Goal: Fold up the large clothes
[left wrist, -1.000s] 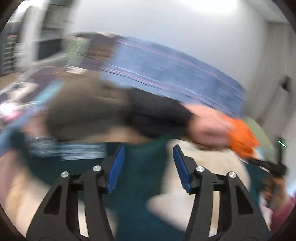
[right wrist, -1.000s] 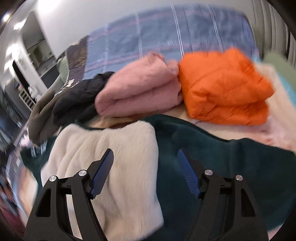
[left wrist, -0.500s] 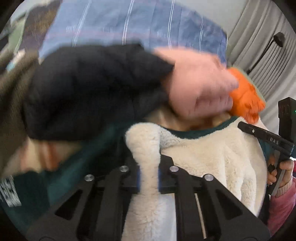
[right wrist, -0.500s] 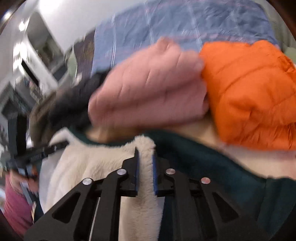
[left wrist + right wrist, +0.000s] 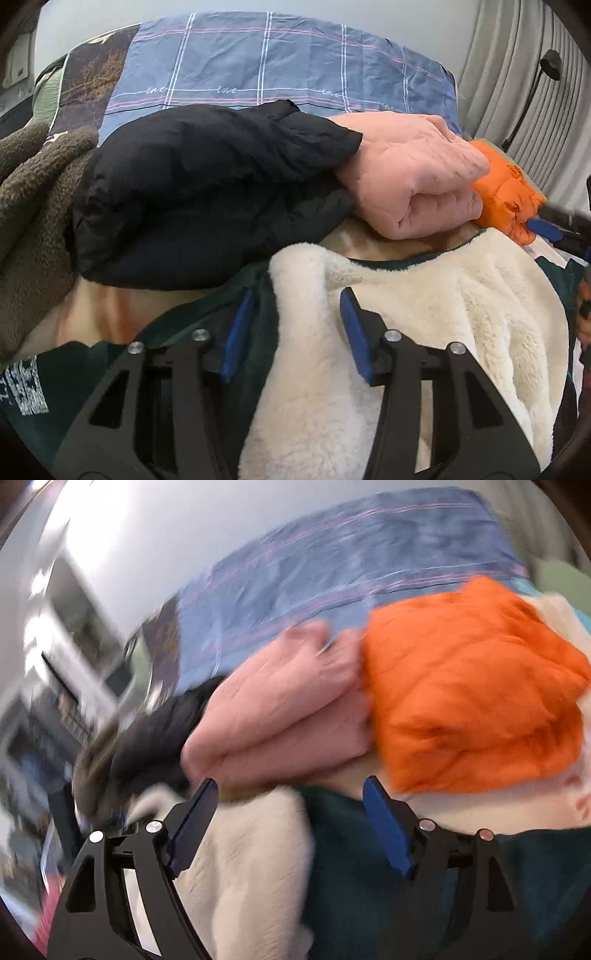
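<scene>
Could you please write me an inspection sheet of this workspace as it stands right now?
Surface: bed under a blue checked sheet and a pale blanket.
Job's things: cream fleece with green outer, lying flat.
Clutter: black jacket, pink jacket, orange jacket folded in a row; brown fleece at the left.
Grippers: left claw has just been opening, a fleece fold between its pads, not pinched; right claw has just been opening, over the fleece edge.
Cables: nothing seen.
Surroundings: curtain, white wall.
</scene>
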Action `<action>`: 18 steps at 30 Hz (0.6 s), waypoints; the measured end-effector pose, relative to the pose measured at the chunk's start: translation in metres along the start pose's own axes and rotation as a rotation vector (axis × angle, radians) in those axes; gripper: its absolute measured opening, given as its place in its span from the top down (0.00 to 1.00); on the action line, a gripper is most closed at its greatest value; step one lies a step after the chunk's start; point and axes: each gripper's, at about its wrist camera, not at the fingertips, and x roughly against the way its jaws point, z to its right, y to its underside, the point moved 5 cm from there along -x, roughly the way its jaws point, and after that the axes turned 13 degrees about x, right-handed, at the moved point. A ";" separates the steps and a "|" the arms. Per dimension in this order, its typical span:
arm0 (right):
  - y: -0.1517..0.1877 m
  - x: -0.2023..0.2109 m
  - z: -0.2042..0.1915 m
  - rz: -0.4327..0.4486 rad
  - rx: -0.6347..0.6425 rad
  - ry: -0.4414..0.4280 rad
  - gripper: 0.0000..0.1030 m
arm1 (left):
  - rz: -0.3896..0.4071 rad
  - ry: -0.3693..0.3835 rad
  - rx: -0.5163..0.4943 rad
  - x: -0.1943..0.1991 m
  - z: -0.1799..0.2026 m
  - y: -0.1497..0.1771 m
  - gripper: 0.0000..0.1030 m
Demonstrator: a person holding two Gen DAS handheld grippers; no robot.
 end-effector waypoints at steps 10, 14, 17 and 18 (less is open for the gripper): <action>0.009 -0.079 -0.005 0.033 0.134 0.341 0.89 | 0.075 -0.169 -0.090 -0.044 0.002 -0.014 0.80; 0.007 -0.071 -0.008 0.043 0.155 0.357 0.77 | 0.105 -0.187 -0.110 -0.036 0.003 -0.012 0.70; 0.011 -0.034 0.005 0.069 0.091 0.348 0.55 | 0.116 -0.156 -0.058 -0.017 -0.004 -0.016 0.57; 0.015 -0.014 0.011 0.086 0.066 0.363 0.53 | 0.122 -0.115 -0.026 -0.002 -0.008 -0.018 0.58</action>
